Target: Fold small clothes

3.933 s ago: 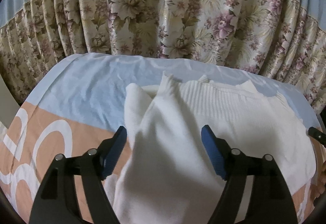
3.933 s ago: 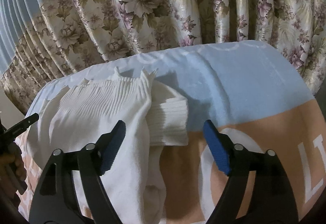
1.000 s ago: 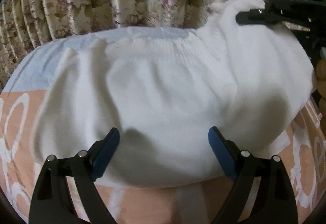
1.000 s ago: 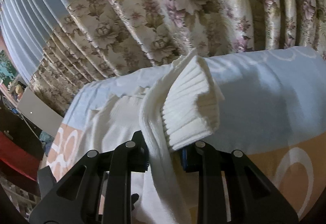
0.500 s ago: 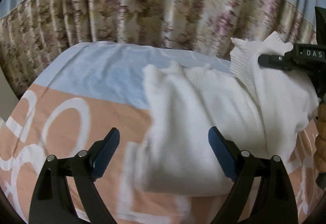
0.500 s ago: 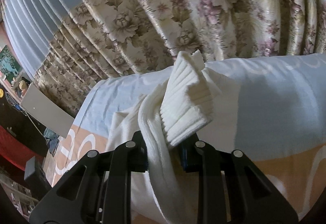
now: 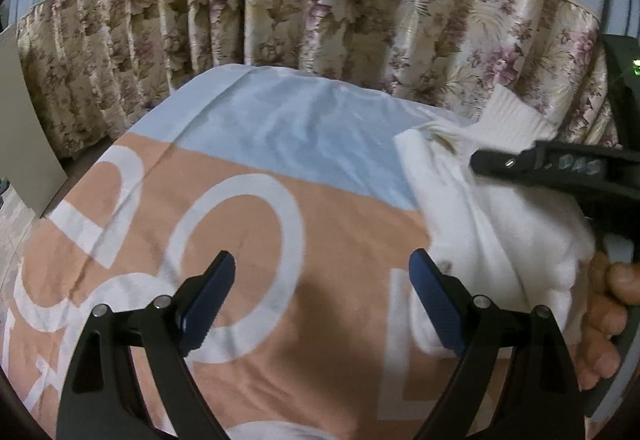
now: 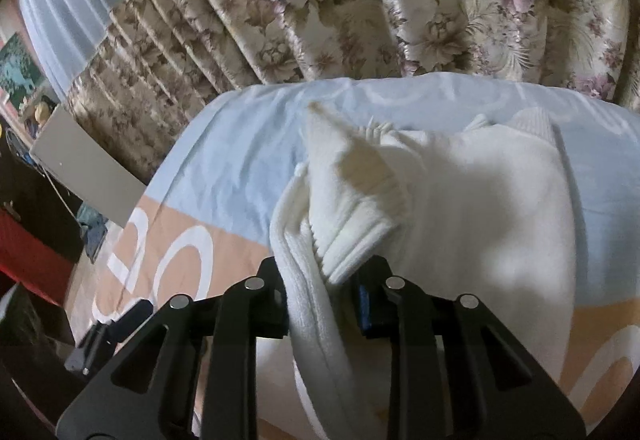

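A white knit sweater lies bunched on the bed sheet; in the left wrist view it is at the right. Its ribbed sleeve cuff has flopped onto the body. My right gripper has its jaws opening, and the sleeve still runs between them without being squeezed. One of its fingers shows over the sweater. My left gripper is open and holds nothing. It hangs over bare peach sheet, left of the sweater.
A floral curtain hangs close behind the bed's far edge. A person's hand holds the right gripper at the frame's right. A grey board leans at the left. Dark furniture and clutter stand left of the bed.
My left gripper swung left off the sweater to bare sheet, still open. My right gripper carried the sleeve over the sweater's body, lowered it, and its jaws have widened.
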A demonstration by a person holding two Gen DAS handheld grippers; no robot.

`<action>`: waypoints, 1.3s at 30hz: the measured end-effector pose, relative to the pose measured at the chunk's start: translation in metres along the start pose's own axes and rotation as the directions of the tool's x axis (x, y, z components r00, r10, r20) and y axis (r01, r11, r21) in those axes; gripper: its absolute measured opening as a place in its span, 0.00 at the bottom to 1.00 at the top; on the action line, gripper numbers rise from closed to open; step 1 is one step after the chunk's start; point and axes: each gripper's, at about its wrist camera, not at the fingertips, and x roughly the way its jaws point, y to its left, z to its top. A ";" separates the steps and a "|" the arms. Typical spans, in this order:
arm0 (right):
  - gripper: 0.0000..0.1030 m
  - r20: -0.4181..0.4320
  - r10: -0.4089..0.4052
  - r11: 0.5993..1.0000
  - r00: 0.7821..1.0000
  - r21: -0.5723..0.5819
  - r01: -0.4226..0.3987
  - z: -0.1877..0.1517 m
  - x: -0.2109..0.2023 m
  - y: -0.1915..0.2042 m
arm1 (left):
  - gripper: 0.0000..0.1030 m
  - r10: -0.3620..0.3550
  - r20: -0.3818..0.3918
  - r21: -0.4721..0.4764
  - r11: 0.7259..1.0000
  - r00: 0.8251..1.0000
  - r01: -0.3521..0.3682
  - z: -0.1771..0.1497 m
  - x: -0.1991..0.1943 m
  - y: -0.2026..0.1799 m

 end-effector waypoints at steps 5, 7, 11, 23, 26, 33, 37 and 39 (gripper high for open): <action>0.49 0.057 0.109 0.994 0.992 0.016 -0.110 0.003 -0.031 0.007 | 0.86 0.010 0.010 -0.015 1.000 1.000 -0.009 0.003 -0.007 0.007; 0.50 0.102 0.153 0.988 0.983 0.024 -0.156 0.006 -0.056 0.006 | 0.86 0.009 0.018 -0.017 1.000 1.000 -0.008 0.005 -0.012 0.005; 0.59 0.187 0.161 0.984 0.969 0.044 -0.171 0.009 -0.101 -0.009 | 0.86 -0.008 0.038 -0.017 1.000 0.999 0.009 0.009 -0.028 -0.004; 0.62 0.210 0.044 0.983 0.977 0.167 -0.080 -0.040 -0.157 -0.102 | 0.87 -0.194 0.086 0.126 0.975 0.977 0.182 0.025 -0.079 -0.103; 0.63 0.202 0.028 0.979 0.979 0.193 -0.068 -0.056 -0.162 -0.118 | 0.87 -0.194 0.048 0.152 0.971 0.980 0.184 0.023 -0.065 -0.126; 0.65 0.176 -0.009 0.983 0.984 0.184 -0.024 -0.079 -0.169 -0.130 | 0.50 -0.193 0.005 0.188 0.964 0.981 0.188 0.011 -0.041 -0.141; 0.67 0.164 -0.026 0.986 0.986 0.166 -0.002 -0.085 -0.166 -0.130 | 0.17 -0.194 -0.035 0.186 0.963 0.980 0.197 0.005 -0.033 -0.135; 0.68 0.160 -0.030 0.986 0.987 0.164 0.004 -0.087 -0.163 -0.130 | 0.13 -0.180 -0.024 0.195 0.964 0.983 0.181 0.002 -0.035 -0.130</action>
